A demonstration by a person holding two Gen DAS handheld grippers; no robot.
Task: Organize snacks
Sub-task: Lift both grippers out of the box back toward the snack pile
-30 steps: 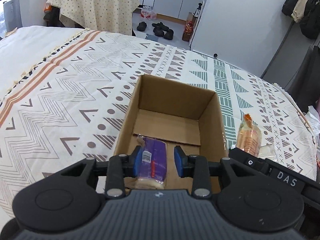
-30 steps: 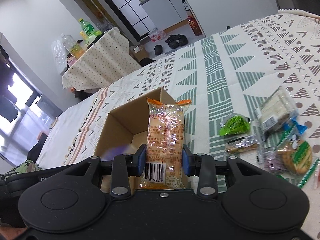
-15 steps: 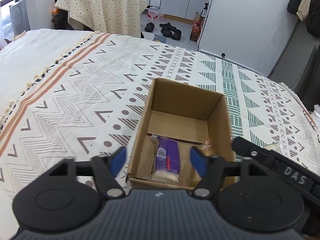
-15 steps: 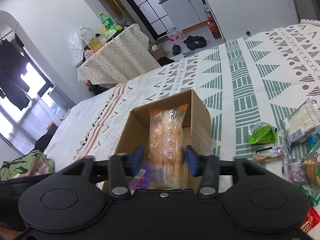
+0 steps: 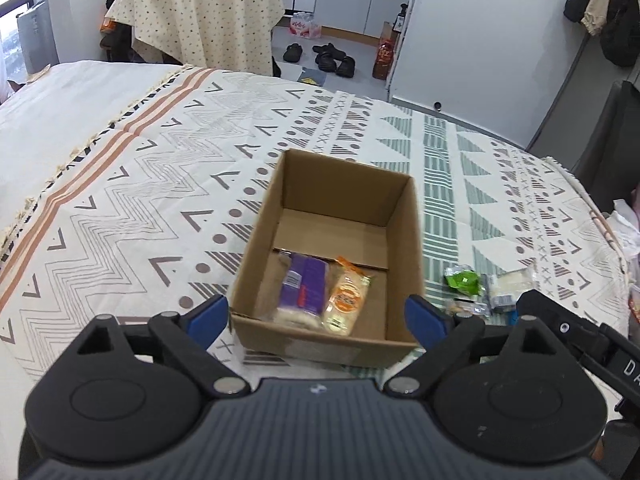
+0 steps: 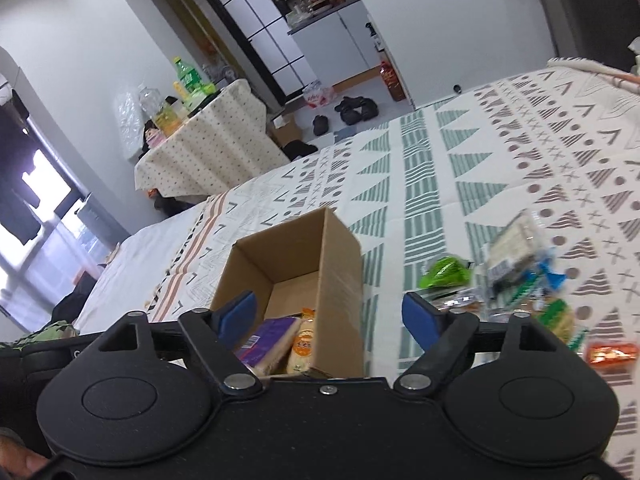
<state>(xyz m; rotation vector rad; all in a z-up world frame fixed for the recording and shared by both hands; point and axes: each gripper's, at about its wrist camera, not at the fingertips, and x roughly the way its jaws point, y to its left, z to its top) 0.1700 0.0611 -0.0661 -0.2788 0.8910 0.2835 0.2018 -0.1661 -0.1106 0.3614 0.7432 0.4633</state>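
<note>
Both grippers, left gripper [image 5: 316, 316] and right gripper [image 6: 330, 316], have just spread their jaws and stand empty, leaving the purple packet [image 5: 306, 286] and orange packet [image 5: 346, 300] lying side by side in the cardboard box [image 5: 404, 248], so more snacks [image 6: 516, 276] on the bedspread [image 5: 140, 184] likely come next.

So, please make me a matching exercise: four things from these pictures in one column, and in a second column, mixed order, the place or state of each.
Things:
1. purple snack pack
2. green snack pack
3. left claw
4. black shoes

Places or states:
A. on the floor beyond the bed
B. lying inside the cardboard box
C. open, holding nothing
D. on the bedspread, to the right of the box

Pairs: 1-B, 2-D, 3-C, 4-A
</note>
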